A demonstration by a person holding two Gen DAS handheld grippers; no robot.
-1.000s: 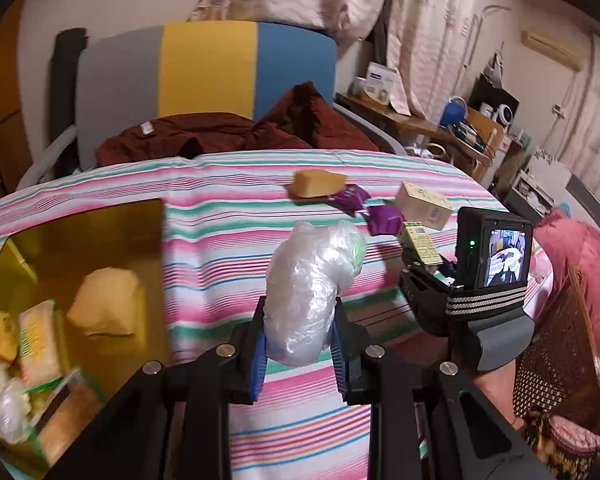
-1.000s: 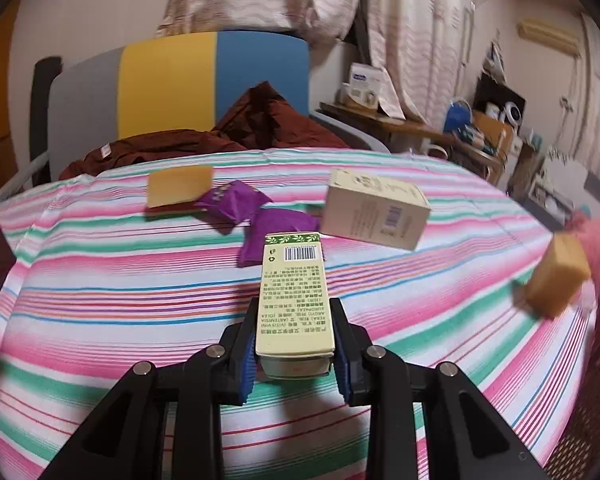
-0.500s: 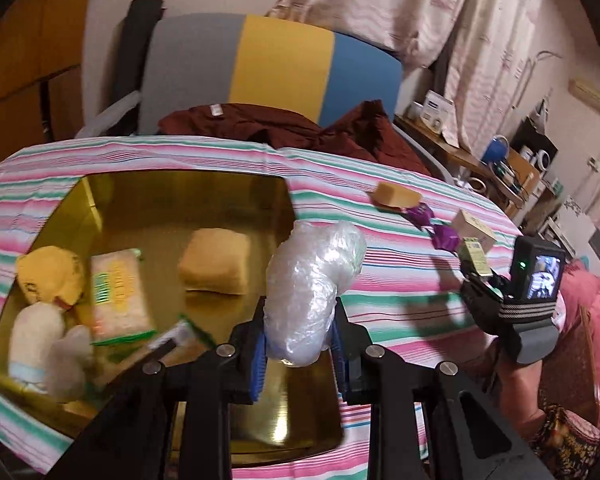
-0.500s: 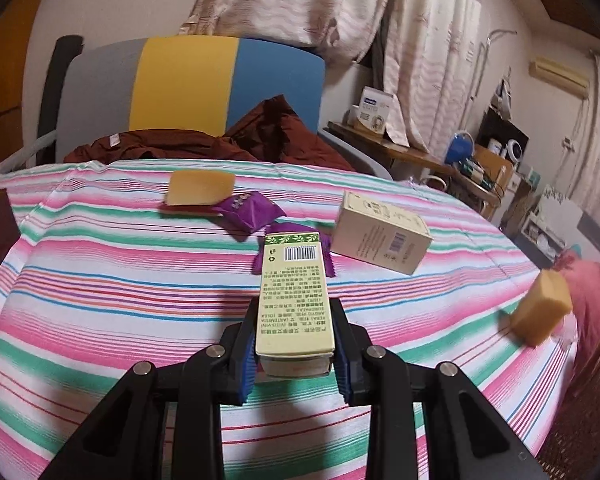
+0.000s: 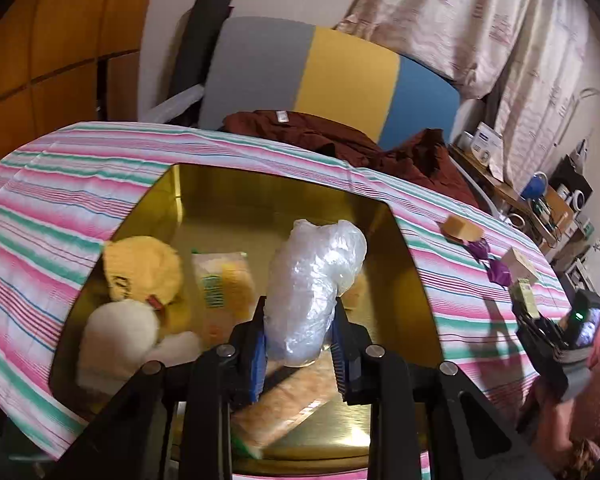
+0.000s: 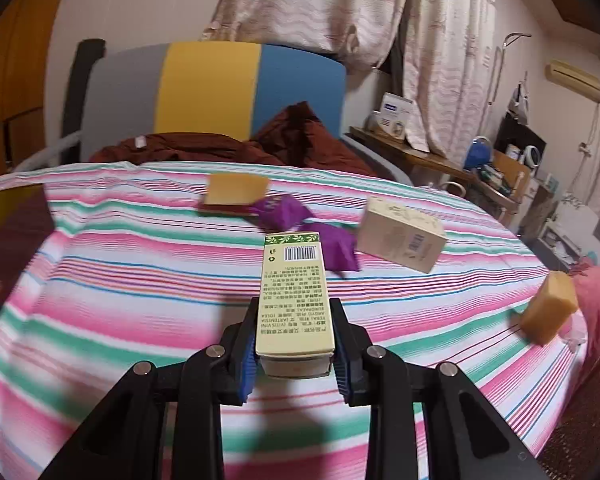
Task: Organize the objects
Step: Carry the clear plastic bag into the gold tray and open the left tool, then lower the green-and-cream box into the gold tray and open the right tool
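Note:
My left gripper (image 5: 298,346) is shut on a clear plastic bag bundle (image 5: 314,276) and holds it above the gold tray (image 5: 410,280), which holds a yellow plush (image 5: 142,270), a white plush (image 5: 118,338), a packaged sponge (image 5: 222,284) and other packets. My right gripper (image 6: 294,350) is shut on a slim cream box with a barcode (image 6: 294,292), held above the striped tablecloth (image 6: 140,288). On the cloth lie a yellow sponge (image 6: 236,190), two purple packets (image 6: 284,210), a cream box (image 6: 400,238) and a tan block (image 6: 548,312).
A grey, yellow and blue chair back (image 5: 320,76) with a maroon garment (image 5: 340,140) stands behind the table. A cluttered shelf (image 6: 480,176) is at the far right. The right gripper's body (image 5: 556,328) shows at the table's right edge in the left wrist view.
My left gripper has swung left with the bag, from above the cloth to over the gold tray. My right gripper has risen slightly with the box still held.

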